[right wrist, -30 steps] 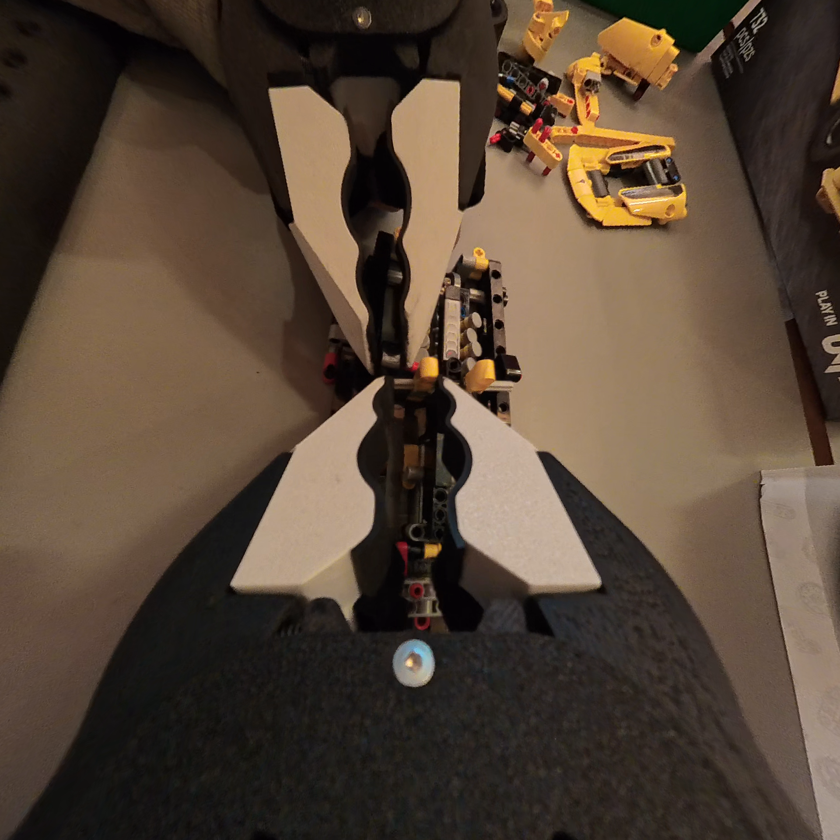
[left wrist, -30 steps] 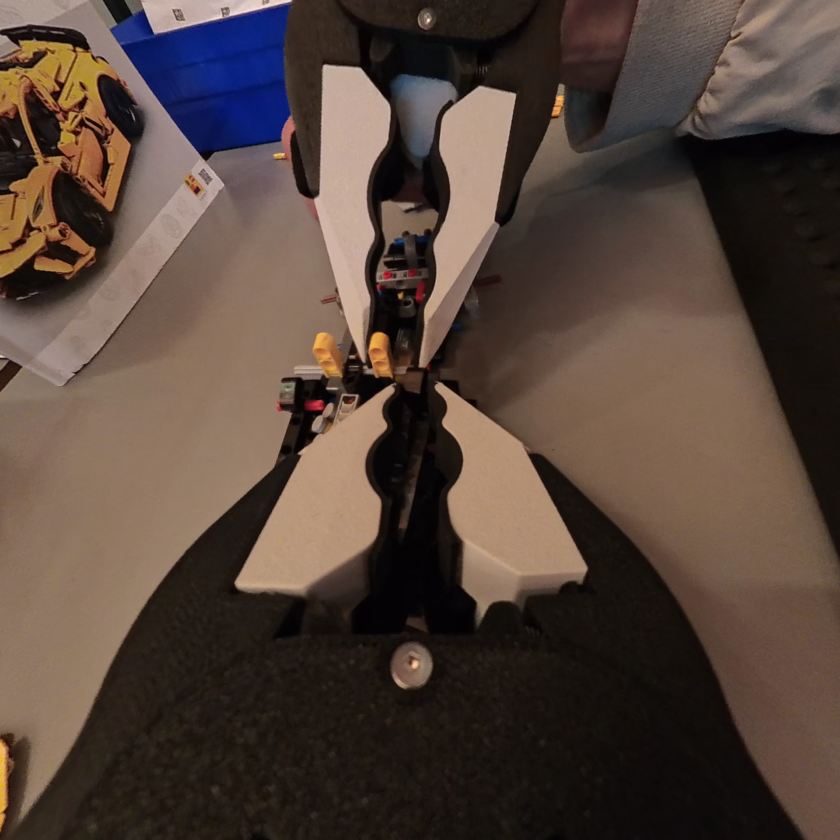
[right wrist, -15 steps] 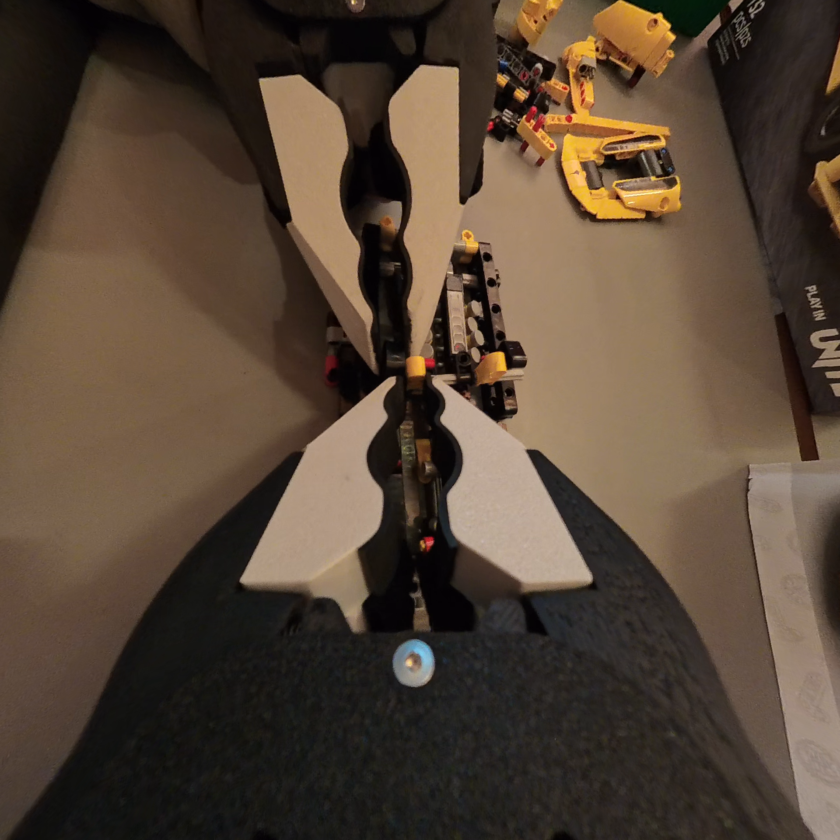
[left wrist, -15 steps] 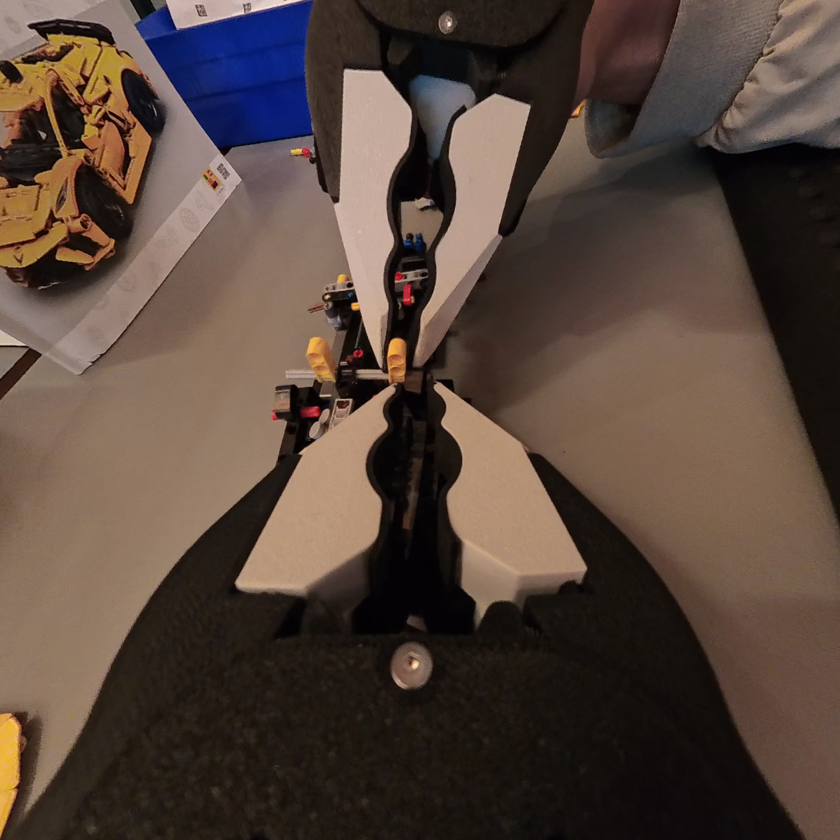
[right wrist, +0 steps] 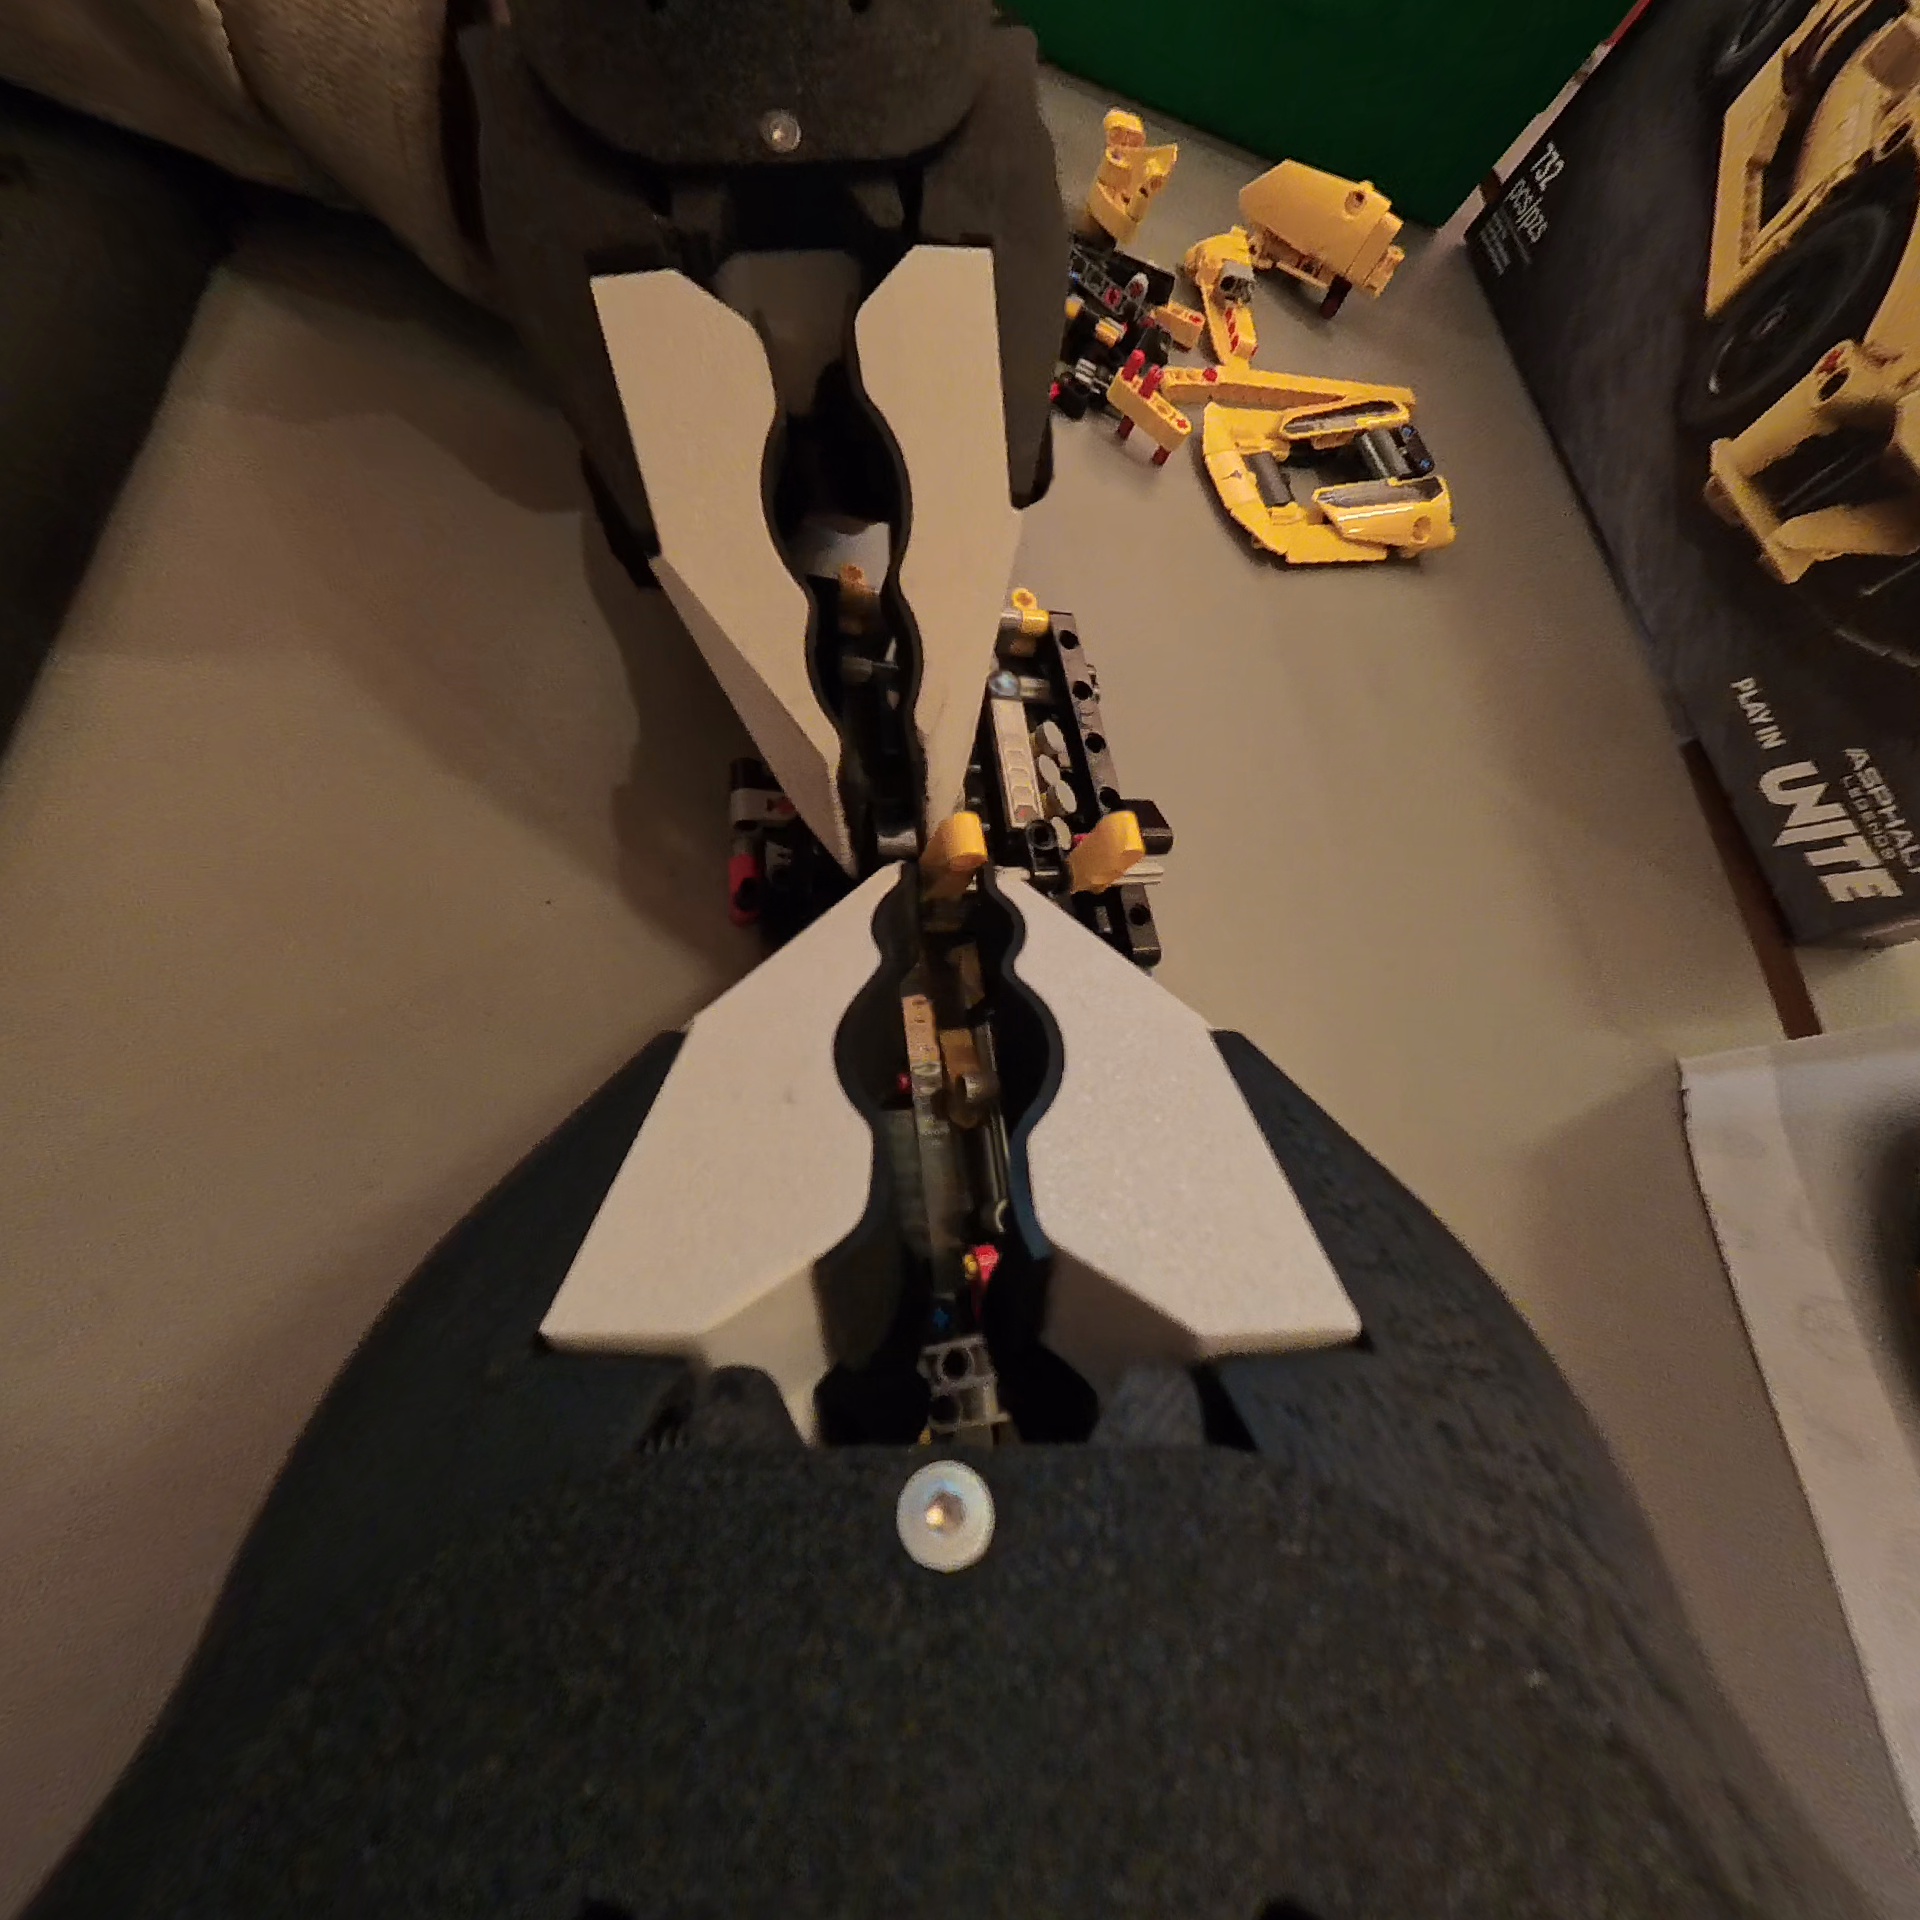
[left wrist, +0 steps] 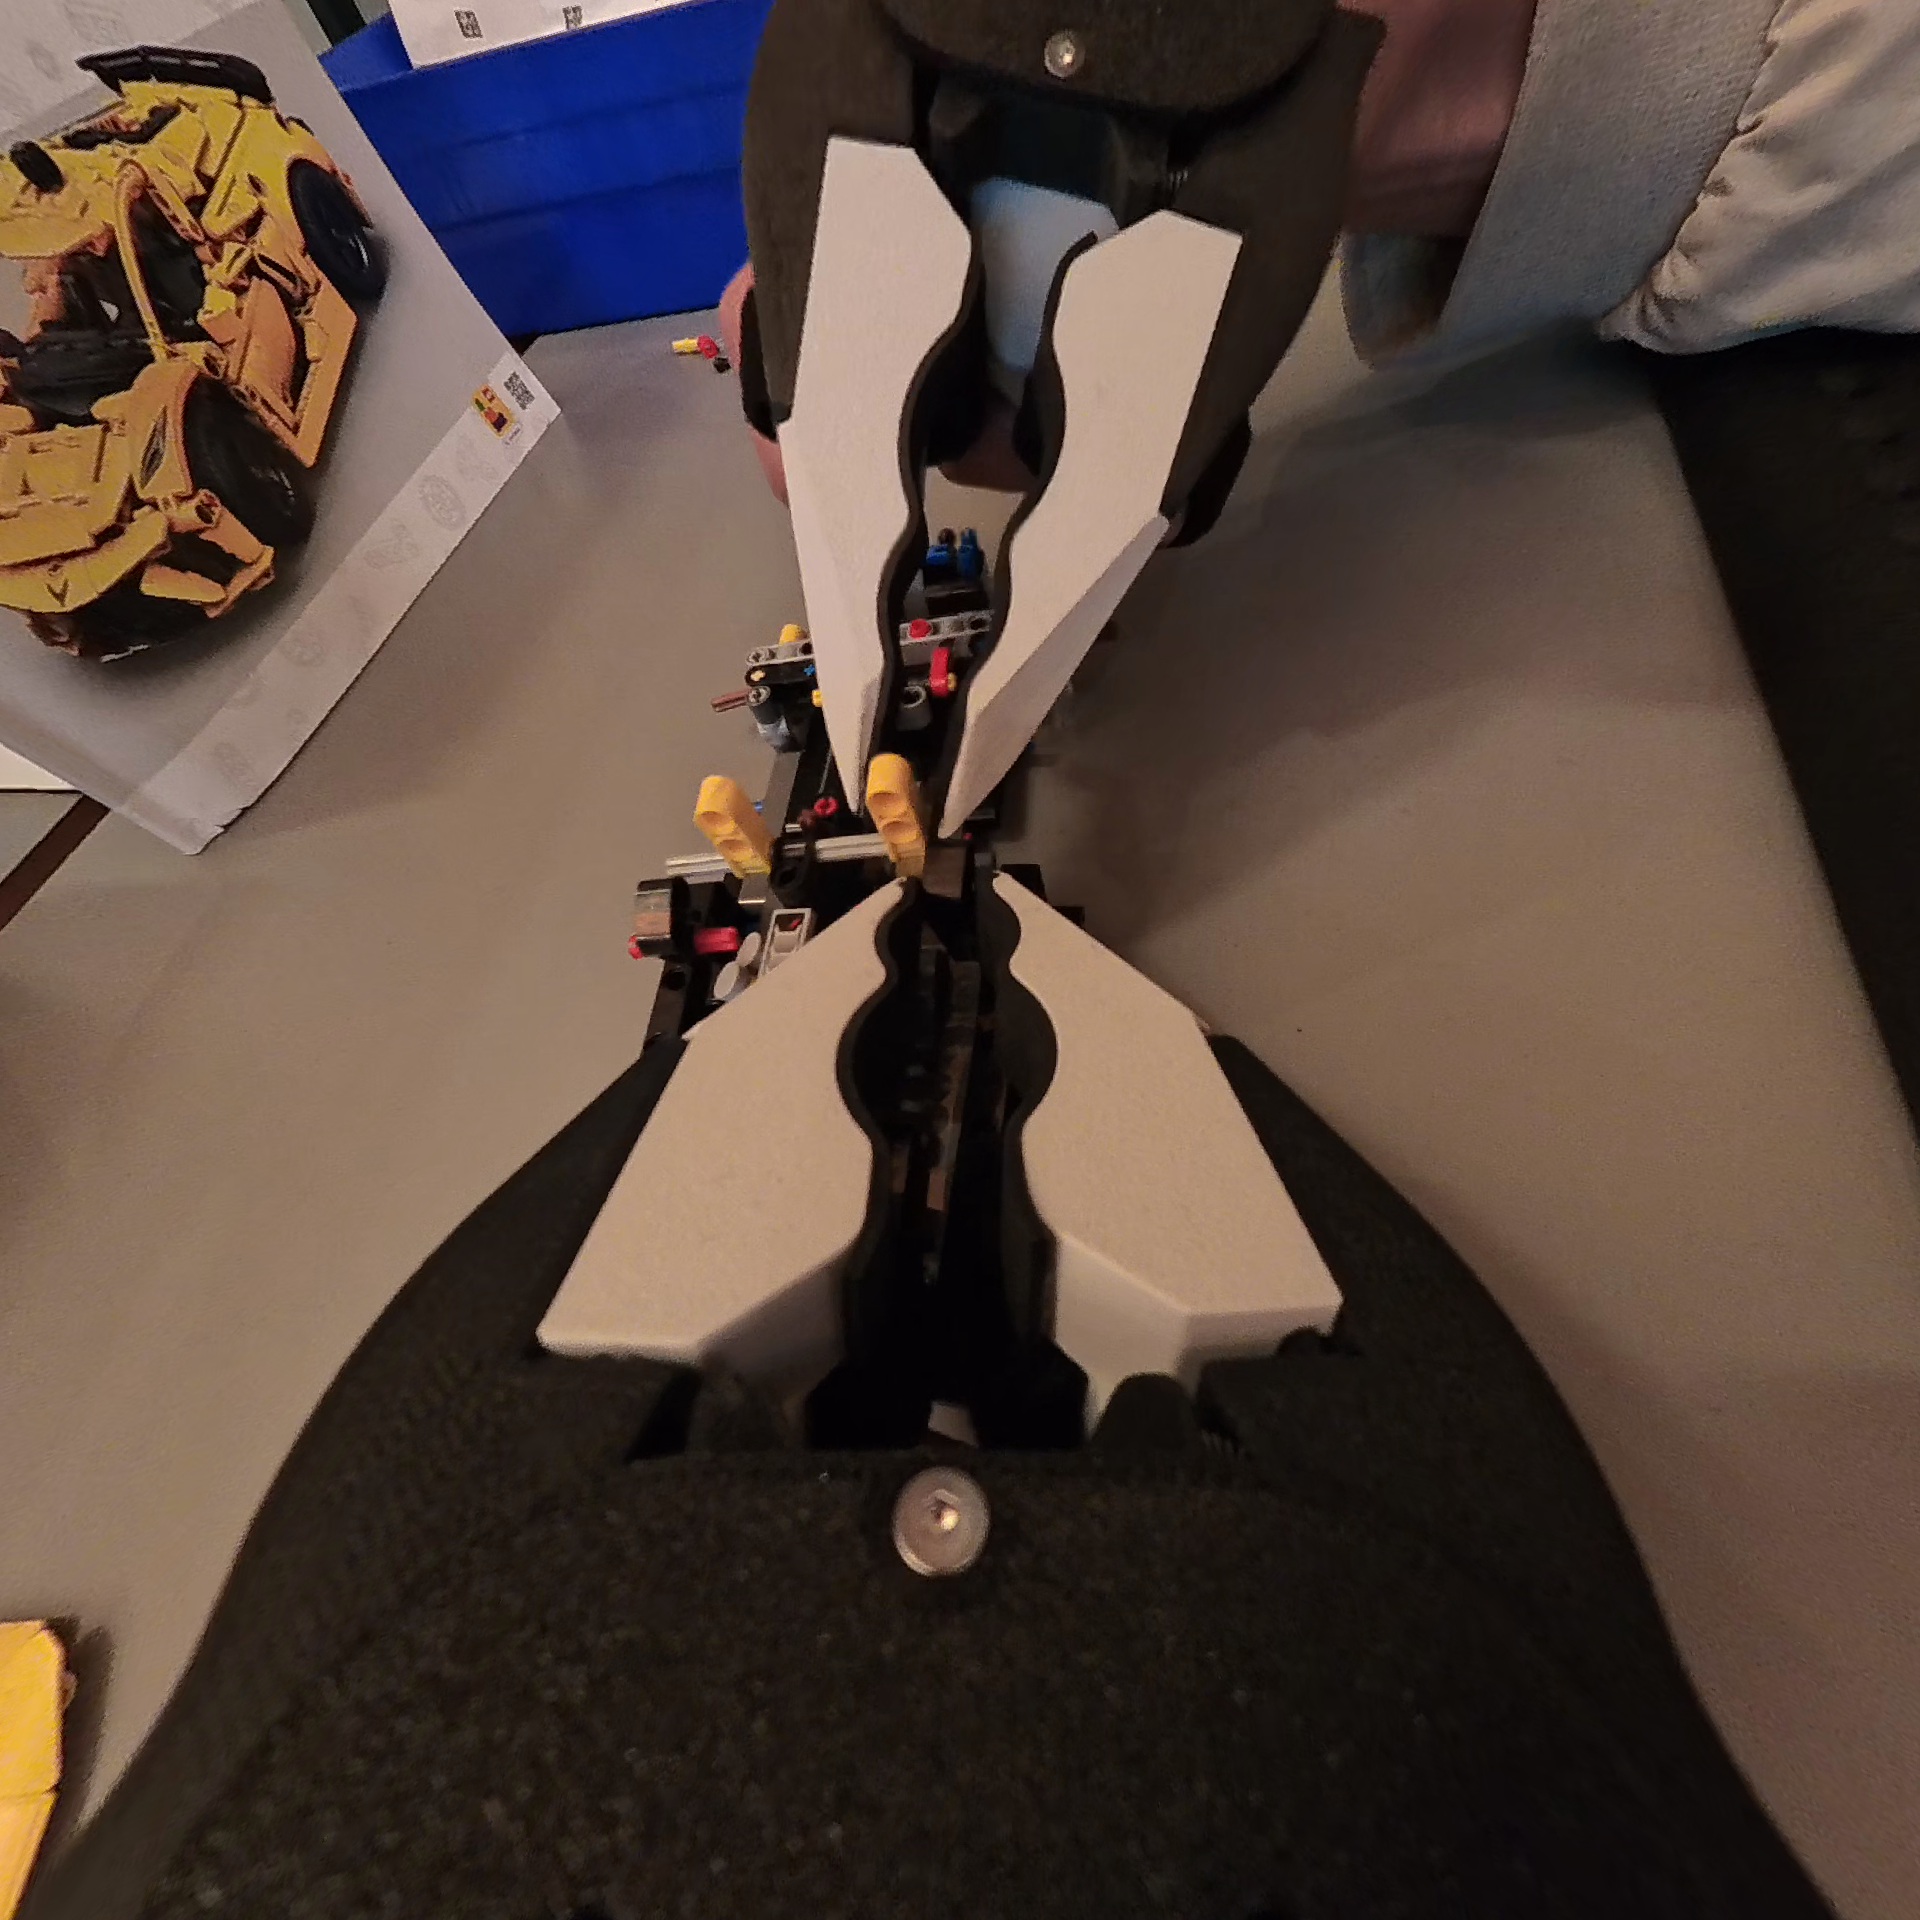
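Note:
A black brick-built chassis [left wrist: 717, 925] with yellow connectors [left wrist: 732, 821], a grey axle and red pins sits low over the grey table [left wrist: 312, 1039]. My left gripper [left wrist: 948, 883] is shut on a black beam at one end of it. My right gripper [right wrist: 948, 875] is shut on the opposite end, next to a yellow connector [right wrist: 956, 842]. The two grippers face each other, tips almost touching. The right gripper also shows in the left wrist view [left wrist: 904, 821], and the left gripper in the right wrist view [right wrist: 888, 842]. The chassis [right wrist: 1070, 748] sticks out beside the fingers; its middle is hidden.
A box picturing a yellow car [left wrist: 156, 364] and a blue bin [left wrist: 582, 177] stand at one end of the table. Loose yellow body parts [right wrist: 1320, 468], a dark box [right wrist: 1714, 468], a green bin [right wrist: 1299, 62] and a paper sheet [right wrist: 1818, 1299] lie at the other. A sleeve [left wrist: 1714, 156] is behind the right gripper. My two grippers' fingertips are within a few centimetres of each other.
Both grippers keep their hold. The right gripper has shifted slightly sideways, so more of the chassis's far end shows beside its fingers, and the chassis has turned a little.

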`<state>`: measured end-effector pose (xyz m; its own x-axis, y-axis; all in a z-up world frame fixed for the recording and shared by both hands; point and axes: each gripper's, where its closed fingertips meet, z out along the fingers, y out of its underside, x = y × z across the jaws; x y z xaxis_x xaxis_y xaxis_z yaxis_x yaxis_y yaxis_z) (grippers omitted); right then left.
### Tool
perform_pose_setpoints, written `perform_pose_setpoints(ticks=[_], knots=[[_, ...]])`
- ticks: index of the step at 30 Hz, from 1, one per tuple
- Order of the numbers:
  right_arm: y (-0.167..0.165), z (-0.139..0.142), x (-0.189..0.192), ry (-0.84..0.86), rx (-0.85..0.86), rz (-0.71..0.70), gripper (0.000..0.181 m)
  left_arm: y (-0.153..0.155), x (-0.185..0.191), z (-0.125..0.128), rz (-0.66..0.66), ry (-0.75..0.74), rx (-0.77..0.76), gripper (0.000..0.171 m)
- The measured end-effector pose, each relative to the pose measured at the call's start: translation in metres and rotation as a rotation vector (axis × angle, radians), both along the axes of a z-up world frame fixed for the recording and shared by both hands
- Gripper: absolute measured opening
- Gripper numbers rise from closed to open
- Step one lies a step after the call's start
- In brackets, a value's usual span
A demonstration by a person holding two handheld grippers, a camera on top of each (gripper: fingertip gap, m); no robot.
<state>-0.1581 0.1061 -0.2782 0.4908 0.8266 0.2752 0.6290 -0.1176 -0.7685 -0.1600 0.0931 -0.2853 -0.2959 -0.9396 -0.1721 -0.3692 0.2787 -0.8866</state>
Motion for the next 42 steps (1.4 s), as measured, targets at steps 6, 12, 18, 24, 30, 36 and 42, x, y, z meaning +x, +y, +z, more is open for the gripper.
perform_pose_setpoints(ticks=[6, 12, 18, 24, 30, 36, 42], knots=[[-0.005, -0.001, -0.001, 0.202, -0.227, 0.058, 0.005, -0.001, -0.001, 0.0, -0.008, 0.015, -0.017, 0.01], [-0.007, 0.001, 0.0, 0.291, -0.316, 0.096, 0.005, -0.003, 0.001, 0.0, 0.03, 0.032, -0.004, 0.01], [-0.01, 0.002, 0.003, 0.304, -0.315, 0.117, 0.005, 0.007, -0.002, 0.037, 0.053, -0.039, -0.282, 0.029], [-0.011, 0.001, 0.0, 0.304, -0.315, 0.125, 0.005, 0.023, 0.005, 0.014, 0.088, 0.076, -0.106, 0.018], [-0.012, 0.002, -0.003, 0.307, -0.314, 0.142, 0.005, 0.016, 0.009, 0.004, -0.01, 0.132, -0.064, 0.007], [-0.009, 0.007, -0.006, 0.342, -0.276, 0.105, 0.016, 0.019, 0.017, 0.003, 0.013, 0.074, -0.025, 0.008], [-0.003, 0.001, 0.002, 0.371, -0.371, 0.056, 0.008, 0.026, 0.023, 0.001, 0.083, 0.07, -0.048, 0.008]])
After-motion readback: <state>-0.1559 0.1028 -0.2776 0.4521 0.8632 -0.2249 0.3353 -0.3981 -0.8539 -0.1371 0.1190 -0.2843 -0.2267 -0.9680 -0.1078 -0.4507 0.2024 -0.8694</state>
